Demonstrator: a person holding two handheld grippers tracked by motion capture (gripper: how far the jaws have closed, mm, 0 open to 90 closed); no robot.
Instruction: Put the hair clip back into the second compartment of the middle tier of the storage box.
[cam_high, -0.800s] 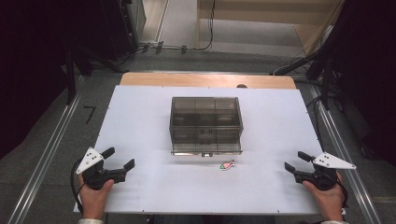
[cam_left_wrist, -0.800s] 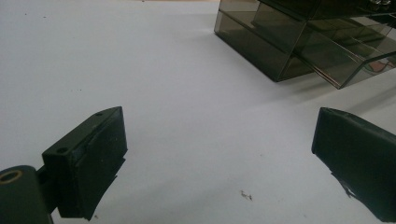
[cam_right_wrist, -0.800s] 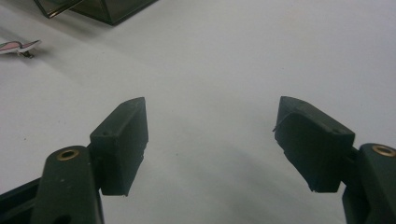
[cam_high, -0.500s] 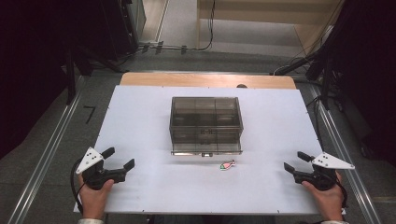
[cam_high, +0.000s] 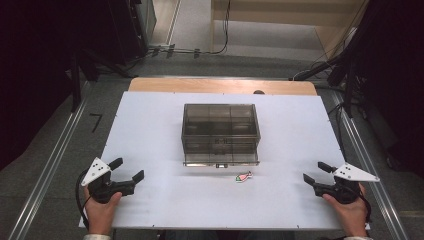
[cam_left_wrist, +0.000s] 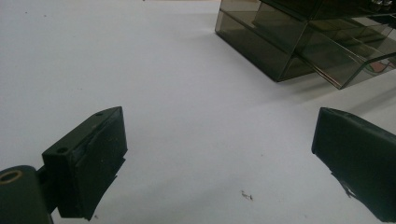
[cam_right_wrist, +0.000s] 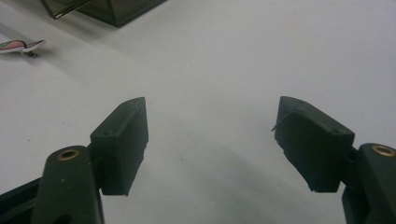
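Fish-shaped clip (cam_high: 243, 177) lies on white table (cam_high: 150, 130) just in front of smoked box (cam_high: 220, 131). Left gripper (cam_high: 127, 170) and right gripper (cam_high: 316, 172) parked wide apart, jaws spread, holding nothing; approach clear.

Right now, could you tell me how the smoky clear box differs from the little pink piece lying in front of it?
The smoky clear box is large; the pink piece is tiny beside it. The box is see-through dark grey with inner compartments; the piece is opaque pink with green. The box stands tall at the table's middle; the piece lies flat, nearer the person. Both rest on the white table, apart from both grippers.
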